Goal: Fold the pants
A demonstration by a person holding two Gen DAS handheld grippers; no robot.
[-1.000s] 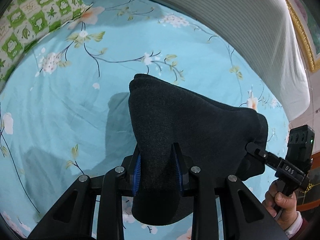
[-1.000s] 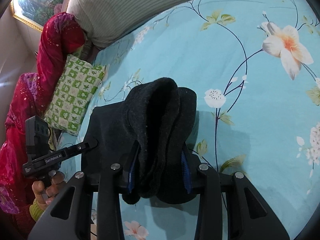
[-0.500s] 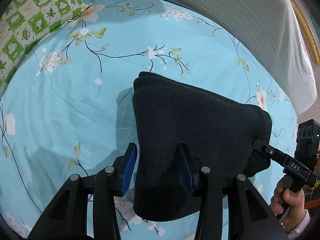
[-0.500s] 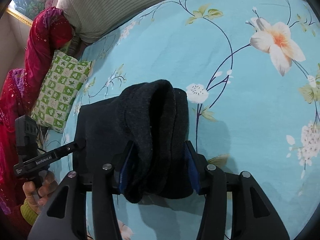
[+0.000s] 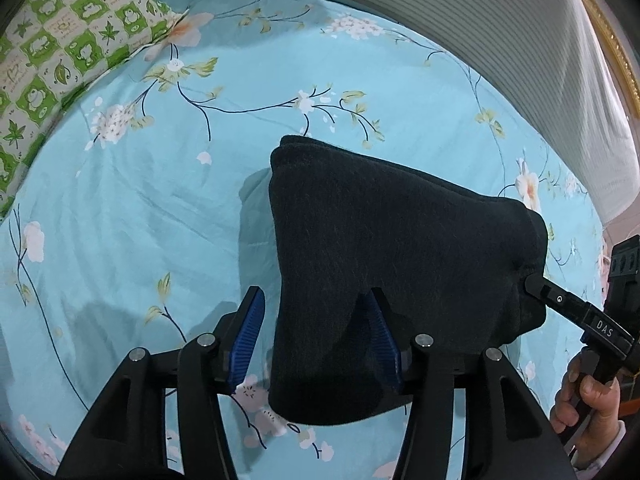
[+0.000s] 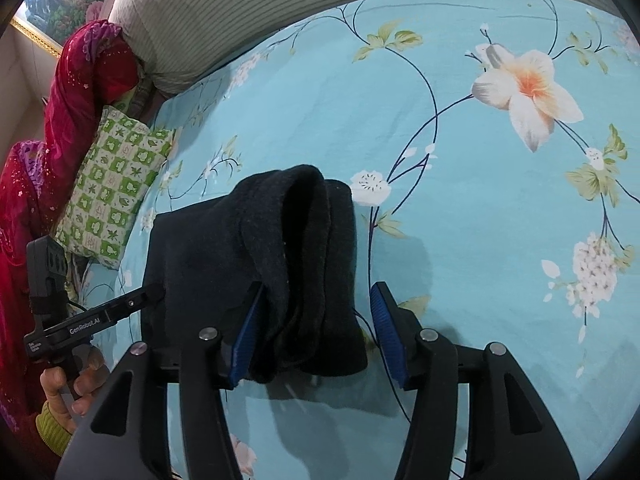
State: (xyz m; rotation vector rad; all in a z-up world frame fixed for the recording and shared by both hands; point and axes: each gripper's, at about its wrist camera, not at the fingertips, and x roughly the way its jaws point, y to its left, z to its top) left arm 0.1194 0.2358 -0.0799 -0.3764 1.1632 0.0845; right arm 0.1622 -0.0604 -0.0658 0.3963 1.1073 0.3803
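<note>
The folded black pants [image 5: 400,248] lie as a thick bundle on the light blue floral bedsheet [image 5: 140,220]. My left gripper [image 5: 316,336] is open, its blue pads on either side of the bundle's near left corner. In the right wrist view the pants [image 6: 256,256] show their layered folded end. My right gripper [image 6: 316,332] is open around that end, the left pad touching the cloth, the right pad apart from it. The right gripper also shows at the bundle's far corner in the left wrist view [image 5: 560,304].
A green-checked pillow [image 5: 60,48] lies at the left of the bed and shows in the right wrist view [image 6: 112,192]. A striped grey bolster [image 5: 500,32] runs along the back. Red cloth [image 6: 72,112] is piled beside the pillow.
Both grippers have opened from shut on the pants. The bundle has settled lower onto the sheet.
</note>
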